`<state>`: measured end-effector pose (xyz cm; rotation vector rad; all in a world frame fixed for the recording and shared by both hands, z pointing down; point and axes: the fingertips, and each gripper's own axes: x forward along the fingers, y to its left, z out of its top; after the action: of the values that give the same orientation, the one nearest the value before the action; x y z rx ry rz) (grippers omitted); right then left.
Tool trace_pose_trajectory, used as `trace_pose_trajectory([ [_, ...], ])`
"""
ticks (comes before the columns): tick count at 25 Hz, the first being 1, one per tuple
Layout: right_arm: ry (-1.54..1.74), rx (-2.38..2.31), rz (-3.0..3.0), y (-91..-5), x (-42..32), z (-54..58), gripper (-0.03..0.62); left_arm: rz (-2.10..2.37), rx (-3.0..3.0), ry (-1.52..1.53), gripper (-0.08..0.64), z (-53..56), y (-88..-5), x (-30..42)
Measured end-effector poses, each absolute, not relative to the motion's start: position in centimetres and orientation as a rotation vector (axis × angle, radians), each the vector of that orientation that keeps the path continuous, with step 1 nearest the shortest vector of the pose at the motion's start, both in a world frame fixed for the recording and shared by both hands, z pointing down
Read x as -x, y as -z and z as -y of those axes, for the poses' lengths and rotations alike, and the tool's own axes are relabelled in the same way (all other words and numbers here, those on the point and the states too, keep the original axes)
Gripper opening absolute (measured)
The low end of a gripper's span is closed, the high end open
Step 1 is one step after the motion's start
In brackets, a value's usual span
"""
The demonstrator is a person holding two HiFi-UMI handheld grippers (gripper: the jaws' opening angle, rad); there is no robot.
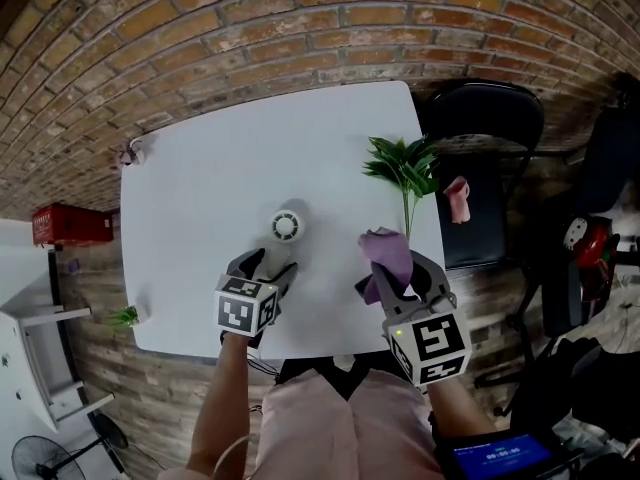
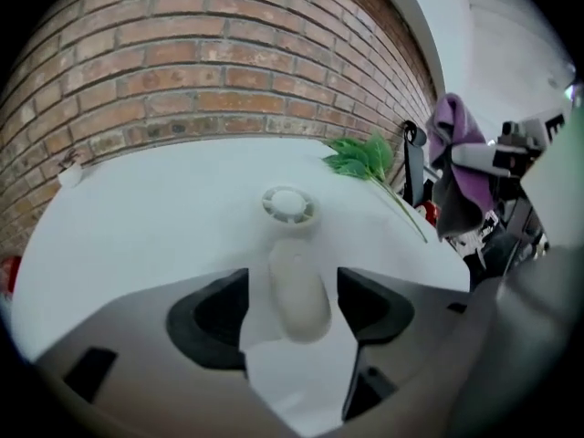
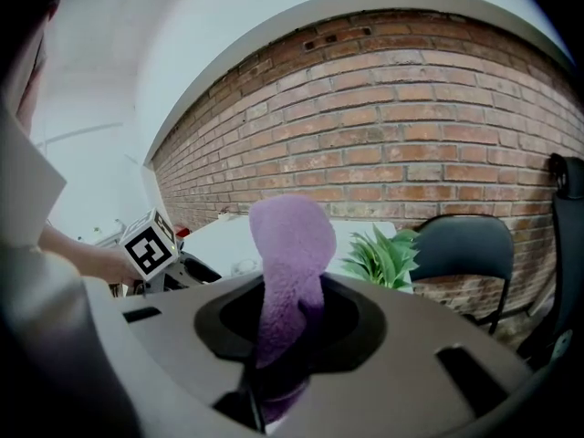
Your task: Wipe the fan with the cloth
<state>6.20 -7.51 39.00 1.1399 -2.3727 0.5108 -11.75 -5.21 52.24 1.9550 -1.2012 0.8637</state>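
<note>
While the right gripper (image 1: 392,280) hangs over the near right part of the white table (image 1: 200,188), its jaws are clamped tight on the purple cloth (image 1: 387,253). In the right gripper view the cloth (image 3: 290,254) stands up out of the right gripper (image 3: 287,322) in a soft column and flops over at the top.

Over to the left gripper (image 1: 268,268), low over the table near the front edge and tilted down. The small white fan (image 1: 286,225) lies flat on the table just beyond its tips, round head away from the person.

The left gripper view gives the close look. The fan (image 2: 288,204) sits dead ahead, and its handle (image 2: 297,290) runs back between the jaws of the left gripper (image 2: 292,304). The jaws stand wide, with a clear gap either side of the handle, so no pad presses on it.

Fan and cloth are apart, with bare table between them. A green plant (image 1: 405,168) lies at the table's right edge, a dark chair (image 1: 480,118) beyond it.
</note>
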Motion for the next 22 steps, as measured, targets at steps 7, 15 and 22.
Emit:
trace_pose_trajectory([
  [7, -0.500, -1.051, 2.379, -39.3, -4.2, 7.2, 0.095, 1.186, -2.034, -0.997, 0.322, 6.8, -51.5, 11.1],
  [15, -0.554, -0.693, 2.362, -42.6, -0.3, 4.5, 0.092, 0.955, -2.101, -1.312, 0.190, 6.6, -52.8, 11.5],
  [22, -0.652, -0.485, 2.292, -47.1, 3.8, 2.1, 0.087, 0.821, -2.171, -1.394, 0.190, 6.8, -52.6, 11.0],
])
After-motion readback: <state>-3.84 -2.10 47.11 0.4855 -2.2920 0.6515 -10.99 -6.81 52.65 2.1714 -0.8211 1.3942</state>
